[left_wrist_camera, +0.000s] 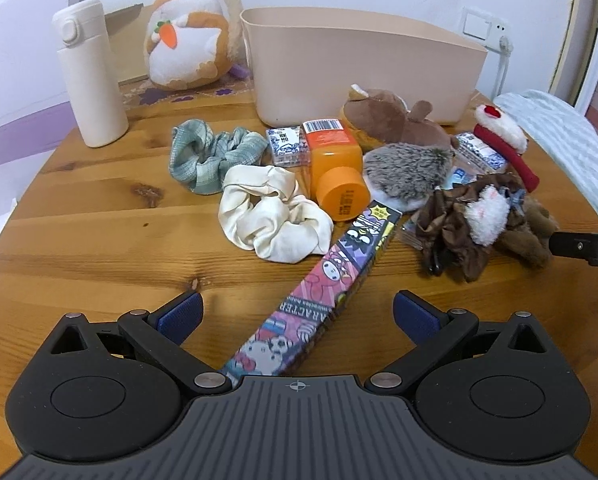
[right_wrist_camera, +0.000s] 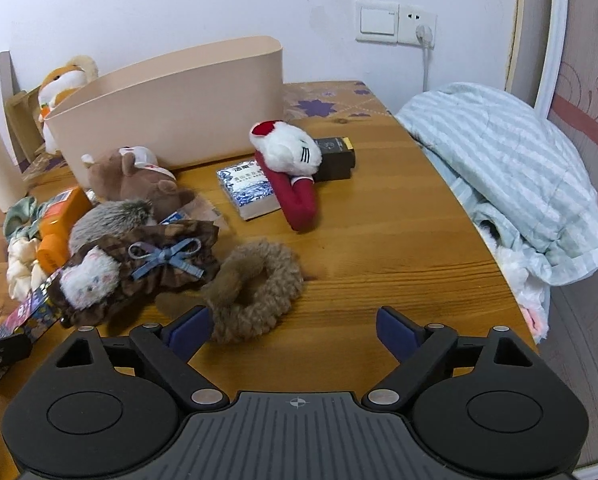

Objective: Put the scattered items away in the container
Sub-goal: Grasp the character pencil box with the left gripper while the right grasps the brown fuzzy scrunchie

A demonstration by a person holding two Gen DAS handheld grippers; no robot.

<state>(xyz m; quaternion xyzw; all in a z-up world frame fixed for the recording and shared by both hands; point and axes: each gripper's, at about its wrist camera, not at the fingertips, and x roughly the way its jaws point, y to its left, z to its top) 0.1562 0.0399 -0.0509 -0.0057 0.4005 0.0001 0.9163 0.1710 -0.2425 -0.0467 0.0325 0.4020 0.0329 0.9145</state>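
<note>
A beige container [left_wrist_camera: 363,64] stands at the back of the wooden table; it also shows in the right wrist view [right_wrist_camera: 171,108]. In front of it lie a green scrunchie [left_wrist_camera: 211,156], a cream scrunchie [left_wrist_camera: 271,220], an orange bottle [left_wrist_camera: 335,168], a cartoon box [left_wrist_camera: 319,300], plush toys [left_wrist_camera: 399,120] and a brown bow scrunchie [right_wrist_camera: 147,264]. My left gripper [left_wrist_camera: 297,316] is open, with the cartoon box's near end between its fingers. My right gripper [right_wrist_camera: 293,330] is open, its left finger beside a brown furry scrunchie [right_wrist_camera: 255,296].
A white flask [left_wrist_camera: 91,76] and a hamster plush [left_wrist_camera: 191,40] stand at the back left. A red-and-white plush [right_wrist_camera: 291,168], a small patterned box [right_wrist_camera: 251,192] and a black box [right_wrist_camera: 335,156] lie right of the container. Striped bedding [right_wrist_camera: 511,176] lies past the table's right edge.
</note>
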